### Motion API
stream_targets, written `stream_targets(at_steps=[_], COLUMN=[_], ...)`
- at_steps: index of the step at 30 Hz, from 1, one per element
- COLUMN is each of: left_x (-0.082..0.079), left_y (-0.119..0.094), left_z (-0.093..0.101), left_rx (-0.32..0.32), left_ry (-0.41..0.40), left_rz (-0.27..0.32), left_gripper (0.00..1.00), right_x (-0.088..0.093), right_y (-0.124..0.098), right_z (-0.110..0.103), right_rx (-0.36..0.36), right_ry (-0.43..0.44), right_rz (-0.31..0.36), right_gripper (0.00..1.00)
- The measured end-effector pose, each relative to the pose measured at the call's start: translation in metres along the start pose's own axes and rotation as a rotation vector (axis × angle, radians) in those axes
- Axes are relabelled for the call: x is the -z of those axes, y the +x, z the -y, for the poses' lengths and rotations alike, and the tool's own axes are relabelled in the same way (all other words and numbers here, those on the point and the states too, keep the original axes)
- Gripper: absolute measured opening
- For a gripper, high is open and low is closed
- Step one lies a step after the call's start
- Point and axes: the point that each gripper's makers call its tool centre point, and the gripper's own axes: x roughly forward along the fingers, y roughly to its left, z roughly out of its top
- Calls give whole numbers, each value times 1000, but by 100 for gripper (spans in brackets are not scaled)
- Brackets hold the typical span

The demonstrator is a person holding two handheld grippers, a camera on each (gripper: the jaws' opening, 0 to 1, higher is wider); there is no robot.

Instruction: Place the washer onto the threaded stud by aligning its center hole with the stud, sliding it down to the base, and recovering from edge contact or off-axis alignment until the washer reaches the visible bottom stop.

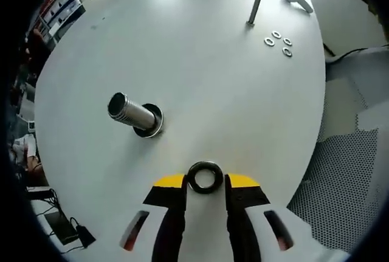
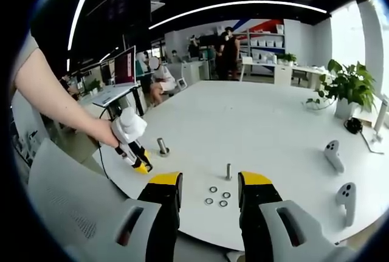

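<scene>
White and matte, the round desk (image 1: 200, 67) spreads under both views, with an open office behind it. Left claw (image 1: 205, 180) is pinched narrow on a dark metal ring washer (image 1: 205, 177), held by its rim between the yellow-tipped jaws, hole facing the camera. Large ribbed steel threaded stud (image 1: 130, 112) stands on its flat round base plate (image 1: 152, 125), up and to the left of the washer and well apart from it. Farther off stand a slim grey bolt (image 1: 253, 11) and three small bright spare washers (image 1: 278, 42); two white handheld controllers (image 2: 339, 174) lie beyond.

In the right gripper view the right claw (image 2: 209, 188) hangs wide and empty above the desk edge, and the left one (image 2: 137, 155) shows in a hand near the stud.

Risk, as I judge it: the washer's hole looks only slightly wider than the stud, though distortion makes that uncertain. Coming in tilted, the rim would catch the threads, jam or twist out of the thin rim grip.
</scene>
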Motion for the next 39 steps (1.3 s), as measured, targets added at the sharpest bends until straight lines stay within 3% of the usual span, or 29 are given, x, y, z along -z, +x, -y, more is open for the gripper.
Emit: stream_targets(at_steps=[14,18,19,27,32,39], left_x=[4,3,4,2,3,2], left_y=[-2,0,0,0,0,-1], left_z=[-3,4,4,1,-4,-3], left_rx=[-11,4,-9,-7,-18,-38], left_ry=[16,-6,37,14,-3,39], left_rz=[-62,-104,-125,-128,-117,-104], left_gripper=[23,31,32,30,22,20], right_x=[1,1,0,0,1,1], right_y=[1,1,1,0,1,1], right_z=[0,0,1,0,0,0], right_rx=[-1,-1,1,0,0,0], right_ry=[0,-2,-3,-2,-6,-7], right_rz=[-3,-4,-2,-2,-5,-8], right_gripper=[38,38,38,38,38,38])
